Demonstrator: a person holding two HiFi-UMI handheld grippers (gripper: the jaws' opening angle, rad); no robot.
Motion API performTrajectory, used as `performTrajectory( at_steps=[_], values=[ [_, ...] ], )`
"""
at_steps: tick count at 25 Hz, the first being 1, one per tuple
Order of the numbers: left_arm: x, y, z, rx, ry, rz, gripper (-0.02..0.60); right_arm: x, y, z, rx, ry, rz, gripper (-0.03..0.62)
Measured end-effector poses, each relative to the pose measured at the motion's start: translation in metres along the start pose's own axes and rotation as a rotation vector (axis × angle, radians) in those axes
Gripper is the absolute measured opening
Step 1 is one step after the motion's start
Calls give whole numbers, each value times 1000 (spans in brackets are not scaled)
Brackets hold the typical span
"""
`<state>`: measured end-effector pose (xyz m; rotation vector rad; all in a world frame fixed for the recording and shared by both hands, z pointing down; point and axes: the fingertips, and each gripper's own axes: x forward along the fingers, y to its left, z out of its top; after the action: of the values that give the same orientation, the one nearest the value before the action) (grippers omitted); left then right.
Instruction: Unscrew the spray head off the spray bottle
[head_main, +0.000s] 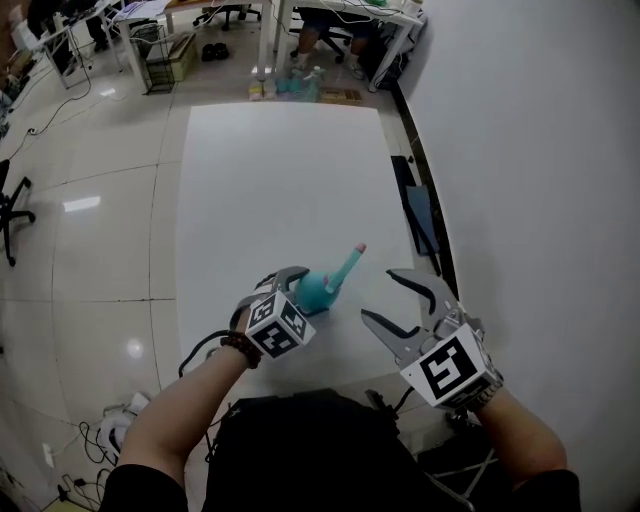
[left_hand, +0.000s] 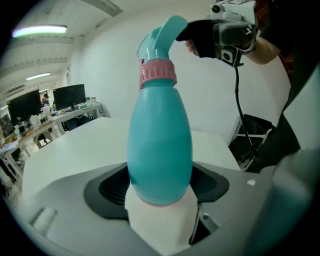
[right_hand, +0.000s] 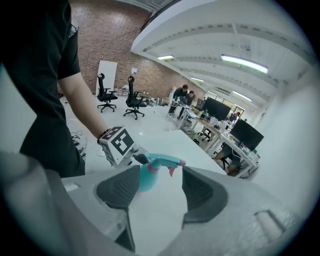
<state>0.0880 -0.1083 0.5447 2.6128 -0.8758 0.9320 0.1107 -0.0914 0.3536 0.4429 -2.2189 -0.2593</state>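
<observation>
Nothing legible here: no words, numbers or brand names. The left marker cube (head_main: 278, 327) shows only black-and-white square patterns, and so does the right marker cube (head_main: 450, 368). The spray bottle (left_hand: 160, 145) shows plain teal with no print, and the distant monitors are too small to read.

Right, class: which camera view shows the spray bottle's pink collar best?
The left gripper view: the pink collar sits close and sharp. The right gripper view shows it tiny; the head view barely at all.

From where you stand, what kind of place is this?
Probably an open-plan office or lab workspace: it has rows of computer monitors, rolling office chairs and long ceiling lights.
</observation>
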Motion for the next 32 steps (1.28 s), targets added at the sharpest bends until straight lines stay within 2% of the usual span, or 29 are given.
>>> performTrajectory(
  at_steps=[5, 13, 22, 29, 32],
  values=[
    [13, 22, -8, -30, -17, 45, 394, 7, 1, -9, 92, -27, -13, 250],
    [31, 43, -18, -46, -30, 97, 396, 22, 17, -27, 179, -50, 13, 250],
    [38, 49, -24, -51, -24, 109, 404, 39, 25, -40, 346, -114, 17, 250],
    [30, 48, -29, -53, -1, 100, 460, 41, 34, -43, 376, -128, 2, 250],
    [15, 48, -31, -52, -11, 108, 462, 42, 37, -42, 397, -151, -10, 249]
  ],
)
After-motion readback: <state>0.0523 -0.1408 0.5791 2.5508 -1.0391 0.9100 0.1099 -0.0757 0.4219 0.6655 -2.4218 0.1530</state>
